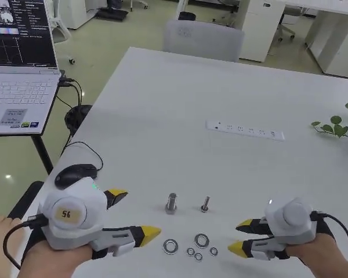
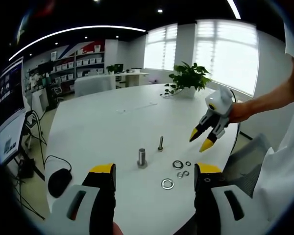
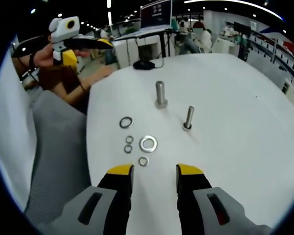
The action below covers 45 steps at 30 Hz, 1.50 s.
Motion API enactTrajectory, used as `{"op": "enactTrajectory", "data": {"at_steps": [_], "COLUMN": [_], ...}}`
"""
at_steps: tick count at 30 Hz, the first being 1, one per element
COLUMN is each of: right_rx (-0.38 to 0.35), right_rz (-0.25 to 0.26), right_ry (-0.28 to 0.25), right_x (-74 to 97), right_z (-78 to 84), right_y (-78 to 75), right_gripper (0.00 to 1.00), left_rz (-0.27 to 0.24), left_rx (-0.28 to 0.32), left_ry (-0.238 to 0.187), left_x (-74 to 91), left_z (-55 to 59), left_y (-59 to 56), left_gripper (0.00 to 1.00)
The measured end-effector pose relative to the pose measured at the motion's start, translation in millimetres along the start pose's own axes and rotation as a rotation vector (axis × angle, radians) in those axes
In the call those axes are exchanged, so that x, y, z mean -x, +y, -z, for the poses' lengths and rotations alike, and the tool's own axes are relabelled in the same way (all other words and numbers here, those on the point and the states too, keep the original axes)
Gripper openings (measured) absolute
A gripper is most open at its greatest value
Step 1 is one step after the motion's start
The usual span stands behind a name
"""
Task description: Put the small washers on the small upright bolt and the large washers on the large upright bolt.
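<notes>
On the white table (image 1: 232,87) the large upright bolt (image 1: 171,203) stands left of the small upright bolt (image 1: 205,204). In front of them lie two large washers (image 1: 170,246) (image 1: 202,240) and three small washers (image 1: 190,251). My left gripper (image 1: 133,213) hovers open at the near left, level with the washers. Open too, my right gripper (image 1: 239,236) is just right of them. The left gripper view has its own open gripper (image 2: 154,171), both bolts (image 2: 141,157) (image 2: 160,143) and the right gripper (image 2: 201,139). In the right gripper view the open gripper (image 3: 154,171) faces the washers (image 3: 148,143) and the large bolt (image 3: 160,94).
A black mouse (image 1: 75,174) and its cable lie at the table's left edge. A laptop (image 1: 17,69) sits on a stand further left. A white power strip (image 1: 245,130) lies mid-table, a plant (image 1: 339,124) at the right edge, and a grey chair (image 1: 203,39) beyond.
</notes>
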State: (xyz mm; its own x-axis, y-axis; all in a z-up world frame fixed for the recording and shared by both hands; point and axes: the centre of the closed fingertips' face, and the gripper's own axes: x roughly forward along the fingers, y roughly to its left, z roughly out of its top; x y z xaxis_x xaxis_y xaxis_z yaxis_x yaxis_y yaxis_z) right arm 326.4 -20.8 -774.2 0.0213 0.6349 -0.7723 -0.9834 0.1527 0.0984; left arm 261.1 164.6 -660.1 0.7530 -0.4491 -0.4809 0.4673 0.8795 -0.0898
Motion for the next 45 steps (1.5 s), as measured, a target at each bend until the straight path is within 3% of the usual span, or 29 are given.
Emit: {"op": "enactTrajectory", "data": {"at_steps": [22,45], "right_rx": [0.23,0.405], "right_rz": [-0.06,-0.164], "right_ry": [0.146,0.269], "right_x": [-21.5,-52.0], "right_z": [4.1,18.7], "right_y": [8.8,20.6], "right_gripper": [0.35,0.25], "left_rz": [-0.011,-0.021], "left_rx": [0.007,0.011], "left_ry": [-0.002,-0.006], "left_x": [3.1,5.3], "left_z": [2.7,2.2], "left_y": [-1.6,-1.5], "left_gripper": [0.64,0.64]}}
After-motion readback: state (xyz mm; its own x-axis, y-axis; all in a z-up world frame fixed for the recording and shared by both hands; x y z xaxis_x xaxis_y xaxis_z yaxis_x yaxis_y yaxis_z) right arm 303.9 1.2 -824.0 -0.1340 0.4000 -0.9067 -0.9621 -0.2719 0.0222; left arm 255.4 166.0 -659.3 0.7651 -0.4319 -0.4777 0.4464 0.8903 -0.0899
